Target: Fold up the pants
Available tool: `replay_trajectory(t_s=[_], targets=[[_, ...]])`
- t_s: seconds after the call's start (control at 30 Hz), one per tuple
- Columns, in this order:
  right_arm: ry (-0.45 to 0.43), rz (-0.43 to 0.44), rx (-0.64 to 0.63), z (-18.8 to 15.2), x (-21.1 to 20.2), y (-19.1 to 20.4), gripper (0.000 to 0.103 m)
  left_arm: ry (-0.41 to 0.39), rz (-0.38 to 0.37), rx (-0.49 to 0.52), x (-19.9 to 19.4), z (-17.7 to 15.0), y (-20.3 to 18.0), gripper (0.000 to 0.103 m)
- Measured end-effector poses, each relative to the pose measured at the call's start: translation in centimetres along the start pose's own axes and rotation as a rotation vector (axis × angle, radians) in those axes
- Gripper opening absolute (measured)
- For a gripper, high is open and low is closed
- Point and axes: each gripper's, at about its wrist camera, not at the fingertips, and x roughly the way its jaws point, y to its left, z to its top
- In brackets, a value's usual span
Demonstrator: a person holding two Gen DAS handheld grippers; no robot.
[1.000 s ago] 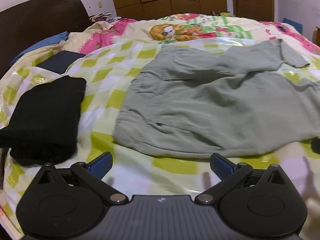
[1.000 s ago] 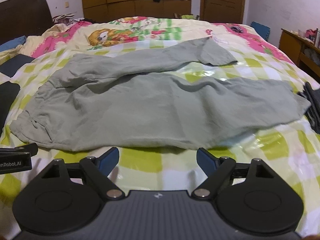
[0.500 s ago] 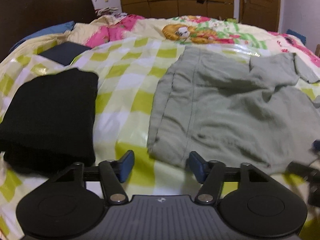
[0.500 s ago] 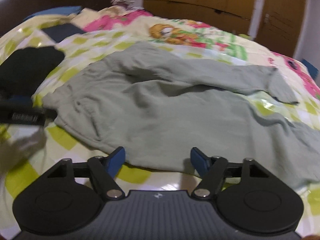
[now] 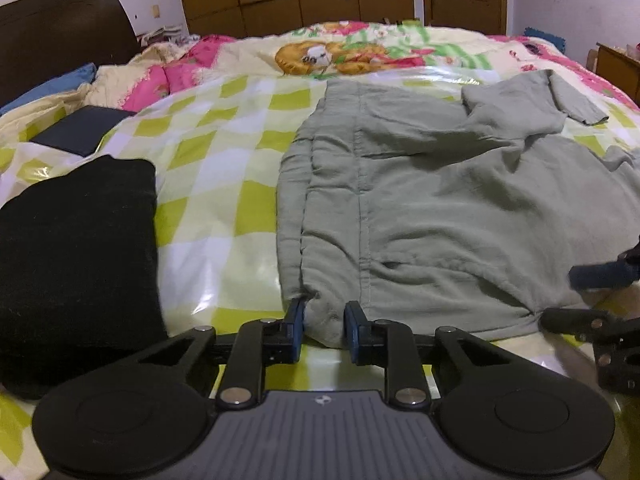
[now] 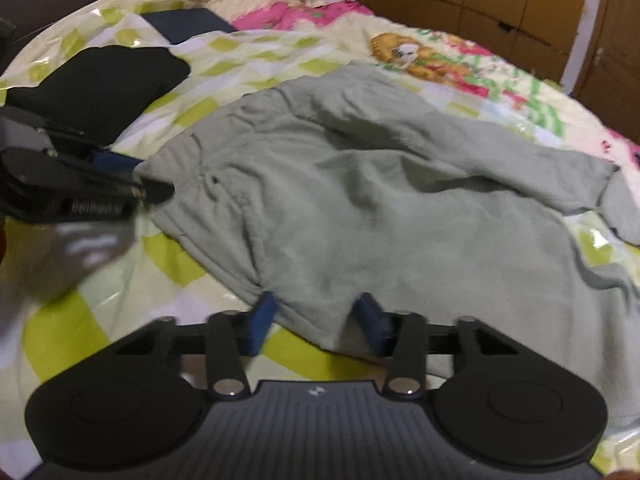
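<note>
Grey-green pants [image 5: 440, 200] spread rumpled across checkered bedspread [image 5: 224, 148], one leg folded over the other. Near waistband corner bunched between narrowed pads of left gripper [image 5: 323, 328], contact seen. Near edge straddled by half-closed right gripper [image 6: 316, 320]. Folded black garment [image 5: 76, 248] left of pants. Gripper lettering blurred, unreadable.
</note>
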Motion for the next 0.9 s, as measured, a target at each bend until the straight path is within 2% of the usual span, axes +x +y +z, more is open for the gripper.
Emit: replay_trajectory(t_s=[0.07, 0.17, 0.37, 0.43, 0.57, 0.67, 0.73, 0.9], targets=[[0.022, 0.024, 0.019, 0.4, 0.4, 0.3, 0.022, 0.007, 0.014, 0.013, 0.1, -0.2, 0.4, 0.037], [0.040, 0.032, -0.008, 1.1, 0.8, 2.0, 0.016, 0.017, 0.049, 0.031, 0.0, -0.6, 1.1, 0.037], [0.048, 0.123, 0.006, 2.2, 1.2, 4.8, 0.016, 0.038, 0.124, -0.010, -1.2, -1.3, 4.2, 0.036], [0.037, 0.143, 0.022, 2.5, 1.2, 5.4, 0.019, 0.031, 0.126, -0.015, -1.7, -1.4, 4.7, 0.036], [0.006, 0.146, 0.098, 2.2, -0.7, 4.0, 0.021, -0.004, 0.152, -0.013, -3.3, -1.2, 4.1, 0.035], [-0.033, 0.080, 0.171, 1.0, -3.5, 0.6, 0.023, -0.026, 0.167, 0.000, -4.3, -0.7, 3.1, 0.036], [-0.042, -0.002, 0.263, -0.7, -5.3, -3.6, 0.024, -0.045, 0.163, 0.001, -5.2, -0.2, 2.2, 0.036], [-0.020, -0.276, 0.452, -6.1, -7.3, -14.8, 0.024, -0.096, 0.141, 0.058, -6.1, 1.7, -2.0, 0.036]])
